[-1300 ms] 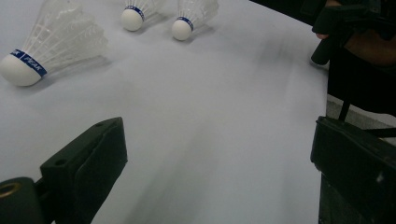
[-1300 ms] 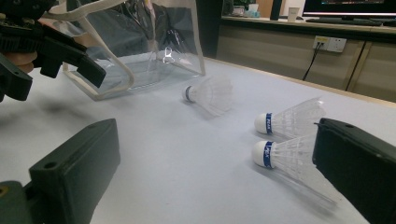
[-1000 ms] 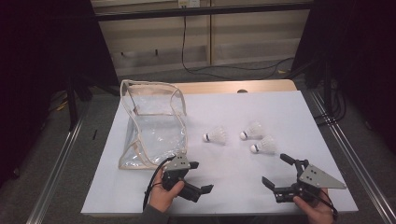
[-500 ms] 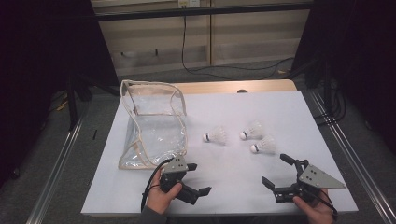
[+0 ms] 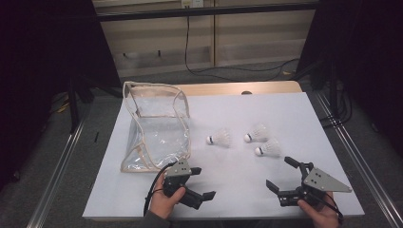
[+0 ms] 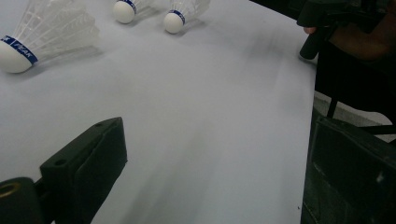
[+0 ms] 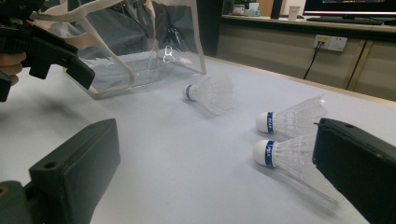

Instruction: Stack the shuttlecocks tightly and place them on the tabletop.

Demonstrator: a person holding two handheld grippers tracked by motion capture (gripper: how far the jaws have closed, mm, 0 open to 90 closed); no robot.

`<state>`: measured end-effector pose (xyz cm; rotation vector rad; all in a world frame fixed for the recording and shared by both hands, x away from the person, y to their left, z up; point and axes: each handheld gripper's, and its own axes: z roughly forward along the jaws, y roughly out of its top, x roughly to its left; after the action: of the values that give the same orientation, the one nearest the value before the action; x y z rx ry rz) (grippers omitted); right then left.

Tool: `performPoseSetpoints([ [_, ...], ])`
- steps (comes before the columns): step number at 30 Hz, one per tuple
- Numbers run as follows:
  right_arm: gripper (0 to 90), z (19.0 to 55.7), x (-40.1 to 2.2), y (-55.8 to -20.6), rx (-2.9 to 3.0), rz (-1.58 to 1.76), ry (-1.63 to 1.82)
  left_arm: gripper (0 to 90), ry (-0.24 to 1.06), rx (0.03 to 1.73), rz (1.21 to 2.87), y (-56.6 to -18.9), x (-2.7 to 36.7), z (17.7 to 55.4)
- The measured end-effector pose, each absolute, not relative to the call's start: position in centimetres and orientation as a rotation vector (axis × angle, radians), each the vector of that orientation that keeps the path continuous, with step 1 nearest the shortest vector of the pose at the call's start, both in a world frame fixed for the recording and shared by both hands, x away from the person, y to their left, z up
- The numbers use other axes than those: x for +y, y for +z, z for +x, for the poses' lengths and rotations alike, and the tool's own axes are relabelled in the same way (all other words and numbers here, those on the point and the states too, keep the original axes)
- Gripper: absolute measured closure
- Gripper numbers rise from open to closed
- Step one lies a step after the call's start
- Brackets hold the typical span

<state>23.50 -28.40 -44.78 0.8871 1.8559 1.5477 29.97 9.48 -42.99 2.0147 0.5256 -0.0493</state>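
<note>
Three white shuttlecocks lie on the white table (image 5: 247, 109): one (image 5: 219, 138) toward the middle, two (image 5: 256, 134) (image 5: 268, 149) to its right. My left gripper (image 5: 203, 182) is open near the front edge, below the bag, with nothing between its jaws. My right gripper (image 5: 279, 172) is open too, just in front of the nearest shuttlecock. In the left gripper view the shuttlecocks (image 6: 46, 32) (image 6: 128, 7) (image 6: 184, 11) lie far ahead of my open gripper (image 6: 210, 172). In the right gripper view the closest shuttlecock (image 7: 289, 158) lies beside the right jaw of my open gripper (image 7: 215, 172).
A clear plastic bag (image 5: 157, 128) with a beige trim stands open at the table's left, also seen in the right gripper view (image 7: 140, 46). Metal rails run along both sides of the table. Cables lie on the floor behind.
My left gripper has shifted slightly toward the front edge. The right gripper, shuttlecocks and bag have stayed in place.
</note>
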Motion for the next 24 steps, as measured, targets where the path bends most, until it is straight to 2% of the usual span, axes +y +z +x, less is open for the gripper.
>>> performPoseSetpoints([
  [24, 0.4, 23.57, -28.31, -44.79, 1.862, 0.883, 1.538, 3.6, -0.072, 0.513, 2.024, -43.30, 10.00, 29.48],
])
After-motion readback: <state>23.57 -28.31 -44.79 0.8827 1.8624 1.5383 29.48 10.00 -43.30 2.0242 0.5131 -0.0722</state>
